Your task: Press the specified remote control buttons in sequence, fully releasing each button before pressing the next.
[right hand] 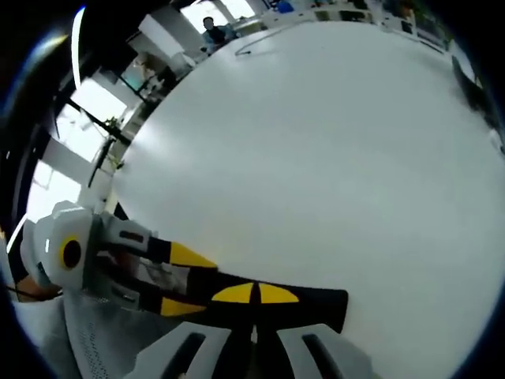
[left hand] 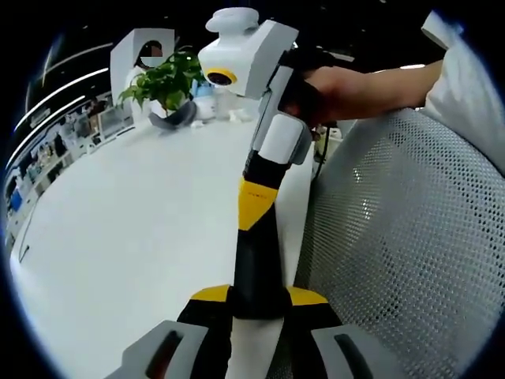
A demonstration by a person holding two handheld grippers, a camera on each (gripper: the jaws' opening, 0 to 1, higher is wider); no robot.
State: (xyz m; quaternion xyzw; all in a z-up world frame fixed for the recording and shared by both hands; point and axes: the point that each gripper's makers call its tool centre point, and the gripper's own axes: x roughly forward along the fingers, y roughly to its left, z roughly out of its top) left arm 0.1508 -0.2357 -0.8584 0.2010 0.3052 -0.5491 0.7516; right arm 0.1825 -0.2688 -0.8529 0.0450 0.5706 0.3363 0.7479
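1. Left gripper (left hand: 258, 320): in the left gripper view its two grey-and-yellow jaws rise from the bottom edge and stand apart. In the right gripper view it enters from the left (right hand: 335, 304), again with its two yellow-marked jaws separated.
2. Right gripper (left hand: 256, 276): held by a hand (left hand: 347, 91) at upper right, it reaches down the left gripper view with its black and yellow jaws closed together into one narrow bar. The tip lies between the left gripper's jaws; whether they touch it cannot be told. In its own view (right hand: 256, 304) the yellow sections meet along a central seam.
3. Table (left hand: 118, 237): a broad white surface under both tools, also seen behind the crossed jaws (right hand: 316, 158).
4. Plant (left hand: 166, 79): green leaves at the far edge of the table.
5. Chair back (left hand: 410, 237): grey mesh, just beside the table on the right.
6. Remote control: its position cannot be told.
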